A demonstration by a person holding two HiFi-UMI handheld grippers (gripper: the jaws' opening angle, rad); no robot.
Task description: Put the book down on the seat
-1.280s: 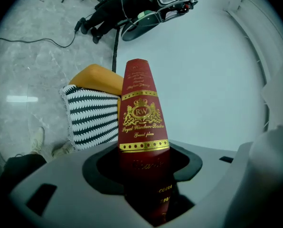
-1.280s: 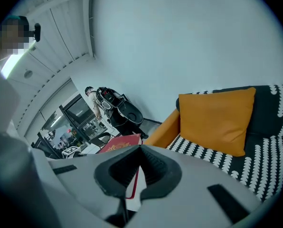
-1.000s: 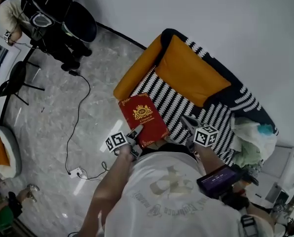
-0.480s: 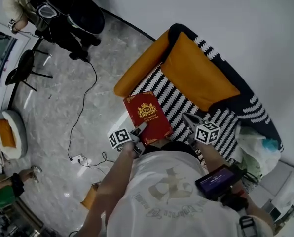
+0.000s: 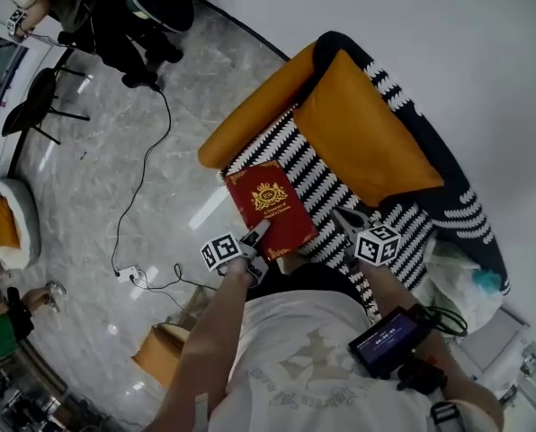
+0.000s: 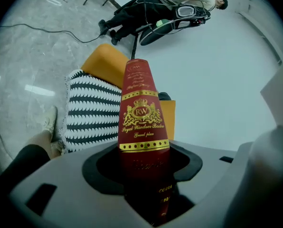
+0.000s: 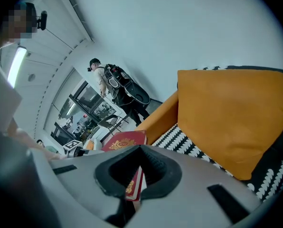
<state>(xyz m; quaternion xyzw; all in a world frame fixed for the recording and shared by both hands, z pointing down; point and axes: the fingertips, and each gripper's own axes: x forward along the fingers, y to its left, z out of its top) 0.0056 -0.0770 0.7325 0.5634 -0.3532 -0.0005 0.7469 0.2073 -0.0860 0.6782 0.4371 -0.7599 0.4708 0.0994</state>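
A red hardcover book (image 5: 270, 207) with gold print hangs over the front edge of the black-and-white striped seat (image 5: 308, 176). My left gripper (image 5: 254, 242) is shut on its near corner. In the left gripper view the book (image 6: 142, 113) rises straight out from between the jaws. The right gripper (image 5: 344, 220) hovers just right of the book above the seat, and its jaws are too hidden to tell how they stand. From the right gripper view the book (image 7: 125, 140) shows edge-on to the left. An orange cushion (image 5: 367, 133) leans on the backrest.
An orange armrest (image 5: 254, 115) borders the seat's left side. A black cable (image 5: 138, 196) and a power strip (image 5: 129, 274) lie on the marble floor. A person with dark gear (image 5: 115, 7) is far left. Crumpled cloth (image 5: 461, 273) lies at the seat's right end, and a cardboard box (image 5: 165, 354) sits by my legs.
The book, still in my left gripper, has drifted slightly further over the seat. The right gripper has kept its place beside it. The head view has swung a little.
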